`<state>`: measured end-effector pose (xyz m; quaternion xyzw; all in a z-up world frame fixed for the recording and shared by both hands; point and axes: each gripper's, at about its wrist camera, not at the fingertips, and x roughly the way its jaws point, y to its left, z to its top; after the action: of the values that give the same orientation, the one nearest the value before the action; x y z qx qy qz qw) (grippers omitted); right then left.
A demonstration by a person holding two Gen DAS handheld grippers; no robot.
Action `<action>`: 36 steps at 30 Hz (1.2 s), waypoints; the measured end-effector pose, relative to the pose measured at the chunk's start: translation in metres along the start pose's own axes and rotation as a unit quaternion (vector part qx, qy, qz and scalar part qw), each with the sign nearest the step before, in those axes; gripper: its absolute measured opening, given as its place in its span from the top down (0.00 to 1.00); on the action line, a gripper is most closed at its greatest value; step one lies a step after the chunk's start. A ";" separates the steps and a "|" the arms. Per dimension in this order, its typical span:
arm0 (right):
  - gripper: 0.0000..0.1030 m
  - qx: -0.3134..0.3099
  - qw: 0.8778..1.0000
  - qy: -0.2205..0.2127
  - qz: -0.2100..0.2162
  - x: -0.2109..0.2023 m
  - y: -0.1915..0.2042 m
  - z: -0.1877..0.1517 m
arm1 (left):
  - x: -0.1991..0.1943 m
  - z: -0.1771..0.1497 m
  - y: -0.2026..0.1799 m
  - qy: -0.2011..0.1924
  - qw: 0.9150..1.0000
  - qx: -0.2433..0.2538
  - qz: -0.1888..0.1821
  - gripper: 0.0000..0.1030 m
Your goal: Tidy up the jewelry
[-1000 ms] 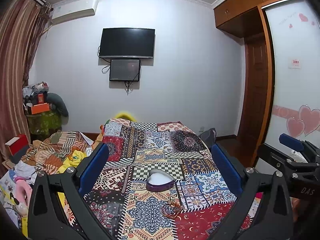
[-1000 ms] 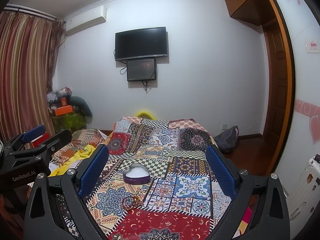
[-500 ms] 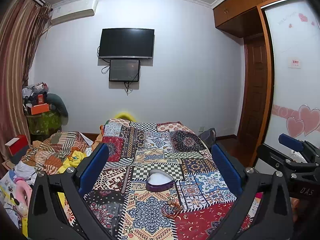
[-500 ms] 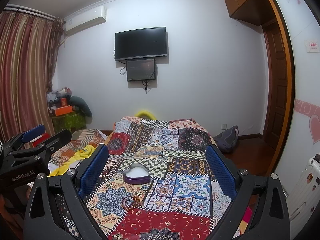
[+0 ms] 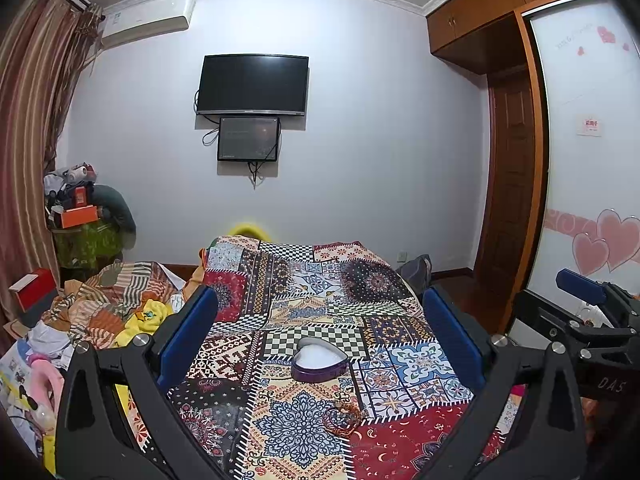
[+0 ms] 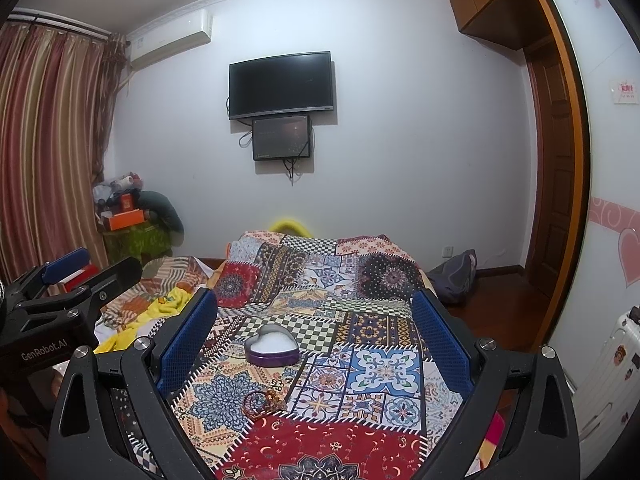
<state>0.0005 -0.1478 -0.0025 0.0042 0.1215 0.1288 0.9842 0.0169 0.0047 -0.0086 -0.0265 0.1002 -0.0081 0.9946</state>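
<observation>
A purple heart-shaped box (image 5: 319,359) with a white inside sits open on the patchwork bedspread (image 5: 304,292); it also shows in the right wrist view (image 6: 272,346). A small tangle of brown and gold jewelry (image 5: 341,416) lies on the spread in front of the box, seen too in the right wrist view (image 6: 262,400). My left gripper (image 5: 320,340) is open and empty, held above the bed short of both. My right gripper (image 6: 316,340) is open and empty beside it.
Piled clothes and bedding (image 5: 108,308) lie left of the spread. A cluttered stand (image 5: 80,220) is by the curtain. A dark bag (image 6: 456,276) sits on the floor right of the bed, near a wardrobe (image 5: 516,200). A white suitcase (image 6: 612,360) stands far right.
</observation>
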 end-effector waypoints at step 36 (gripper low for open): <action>0.06 -0.028 0.973 0.228 -0.001 0.142 -0.025 -0.096 | 0.162 -0.118 0.046 0.262 0.965 -0.005 0.016 0.01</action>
<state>0.1166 -0.1378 -0.1301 -0.0530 0.3387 0.1285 0.9306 0.1529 0.0412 -0.1591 -0.0266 0.3580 0.0014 0.9334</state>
